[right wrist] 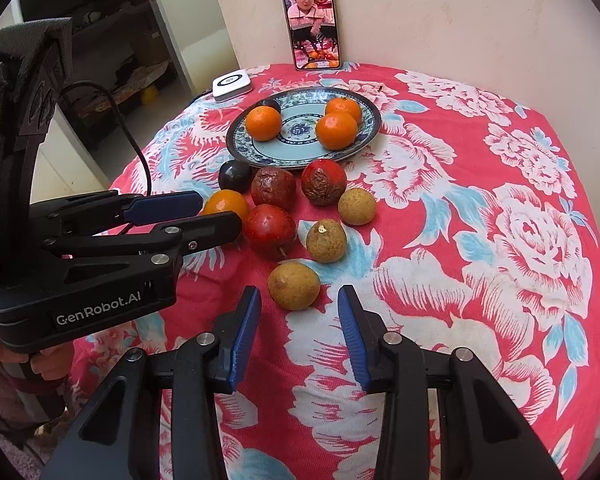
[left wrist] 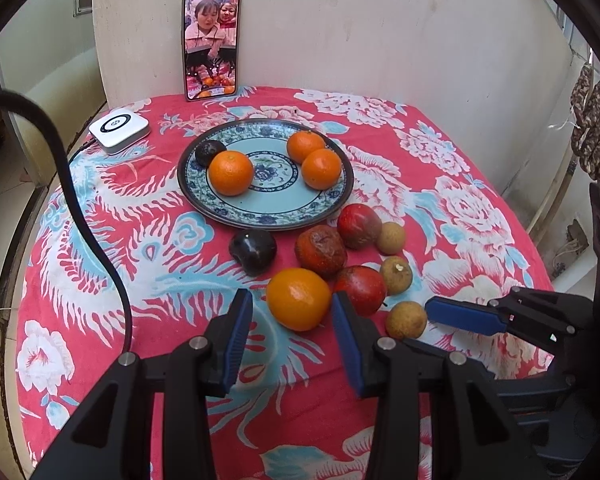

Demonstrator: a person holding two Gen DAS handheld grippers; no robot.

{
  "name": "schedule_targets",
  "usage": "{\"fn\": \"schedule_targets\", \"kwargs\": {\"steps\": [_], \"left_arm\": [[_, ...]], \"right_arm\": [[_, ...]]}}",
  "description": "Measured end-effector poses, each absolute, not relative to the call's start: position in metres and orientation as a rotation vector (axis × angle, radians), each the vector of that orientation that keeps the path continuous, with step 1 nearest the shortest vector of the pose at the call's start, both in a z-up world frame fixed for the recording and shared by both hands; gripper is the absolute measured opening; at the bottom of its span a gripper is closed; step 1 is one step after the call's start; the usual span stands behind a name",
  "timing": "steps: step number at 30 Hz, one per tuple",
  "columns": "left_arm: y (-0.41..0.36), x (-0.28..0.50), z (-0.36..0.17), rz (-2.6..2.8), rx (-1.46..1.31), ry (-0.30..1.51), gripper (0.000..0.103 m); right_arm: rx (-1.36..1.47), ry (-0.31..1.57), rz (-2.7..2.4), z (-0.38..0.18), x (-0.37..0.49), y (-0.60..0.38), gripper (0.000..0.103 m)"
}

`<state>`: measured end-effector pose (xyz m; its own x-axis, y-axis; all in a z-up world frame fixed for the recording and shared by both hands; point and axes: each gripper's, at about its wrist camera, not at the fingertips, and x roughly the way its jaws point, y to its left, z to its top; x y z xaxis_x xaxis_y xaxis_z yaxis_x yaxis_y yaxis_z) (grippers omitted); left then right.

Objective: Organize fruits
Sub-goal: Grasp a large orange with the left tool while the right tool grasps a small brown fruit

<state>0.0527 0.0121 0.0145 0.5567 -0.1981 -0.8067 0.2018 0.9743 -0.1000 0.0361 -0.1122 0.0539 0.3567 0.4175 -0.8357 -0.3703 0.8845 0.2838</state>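
A blue patterned plate (left wrist: 260, 220) (right wrist: 374, 120) holds three oranges and a dark fruit. In front of it, on the red flowered cloth, lie loose fruits. My left gripper (left wrist: 292, 300) (right wrist: 219, 211) is open around a loose orange (left wrist: 298, 298) (right wrist: 226, 202), with a gap at the left pad and the right pad close to it. My right gripper (right wrist: 297, 296) is open around the nearest longan (right wrist: 294, 286) (left wrist: 406, 320), with gaps on both sides. One of its fingers (left wrist: 460, 314) shows beside that longan in the left wrist view.
Near the orange lie a dark plum (left wrist: 253, 251), two wrinkled red fruits, a smooth red fruit (left wrist: 360, 290) and two more longans. A phone (left wrist: 212, 46) leans on the wall, beside a white box (left wrist: 119, 130) with a black cable (left wrist: 88, 232). The table drops off left and right.
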Motion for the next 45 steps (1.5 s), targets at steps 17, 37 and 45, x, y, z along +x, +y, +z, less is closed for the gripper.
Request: {"fn": "schedule_targets", "kwargs": {"steps": [17, 37, 45], "left_arm": [[0.015, 0.048, 0.019, -0.274, -0.023, 0.949, 0.033], [0.024, 0.050, 0.043, -0.249, -0.019, 0.898, 0.027], [0.026, 0.048, 0.041, -0.254, -0.021, 0.921, 0.034]], "right_arm": [[0.063, 1.070, 0.525, 0.054, 0.034, -0.111, 0.028], [0.052, 1.023, 0.535, 0.069, 0.035, -0.106, 0.028], [0.056, 1.026, 0.527, 0.069, 0.035, -0.108, 0.028]]}}
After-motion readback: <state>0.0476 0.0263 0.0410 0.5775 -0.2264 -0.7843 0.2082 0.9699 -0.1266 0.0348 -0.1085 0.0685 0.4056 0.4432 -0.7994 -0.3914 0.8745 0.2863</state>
